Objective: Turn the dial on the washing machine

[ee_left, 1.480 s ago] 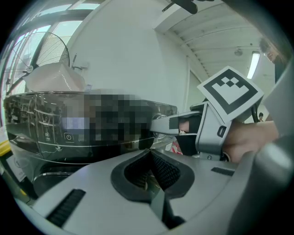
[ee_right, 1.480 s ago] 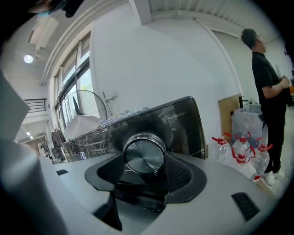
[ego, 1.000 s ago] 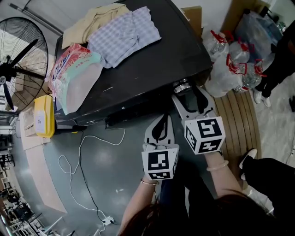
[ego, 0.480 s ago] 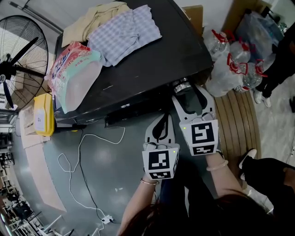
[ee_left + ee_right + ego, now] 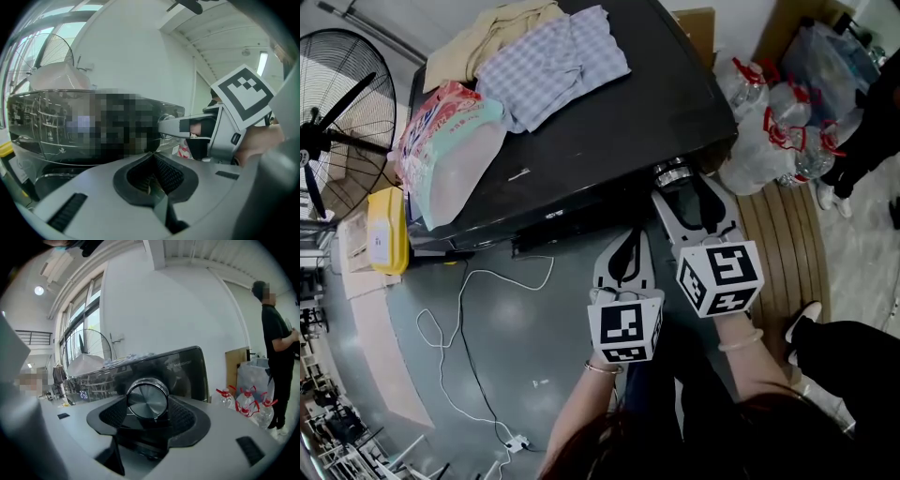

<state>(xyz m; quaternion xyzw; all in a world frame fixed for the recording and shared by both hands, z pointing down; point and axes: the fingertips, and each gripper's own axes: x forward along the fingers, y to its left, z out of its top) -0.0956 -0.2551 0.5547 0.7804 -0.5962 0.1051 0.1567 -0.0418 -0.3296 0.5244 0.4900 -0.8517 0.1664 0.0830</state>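
Observation:
The black washing machine (image 5: 609,122) fills the upper middle of the head view. Its round chrome dial (image 5: 671,172) sticks out of the front panel at the right corner. My right gripper (image 5: 680,184) is shut on that dial, one jaw on each side. In the right gripper view the dial (image 5: 147,398) sits tight between the two dark pads (image 5: 185,416). My left gripper (image 5: 629,242) hangs just left of it, below the machine's front, shut on nothing. In the left gripper view its jaws (image 5: 153,174) meet, and the right gripper (image 5: 211,133) reaches the dial (image 5: 165,123).
Folded clothes (image 5: 546,56) and a plastic bag (image 5: 450,141) lie on the machine. A yellow box (image 5: 382,234) and a fan (image 5: 333,122) stand left. Water bottles (image 5: 773,122) and wooden slats (image 5: 787,244) are at the right. A white cable (image 5: 459,319) runs over the floor. A person (image 5: 276,357) stands far right.
The right gripper's marker cube tipped half a second ago and is now rolled back, still clamped on the dial. The left gripper has stayed where it was.

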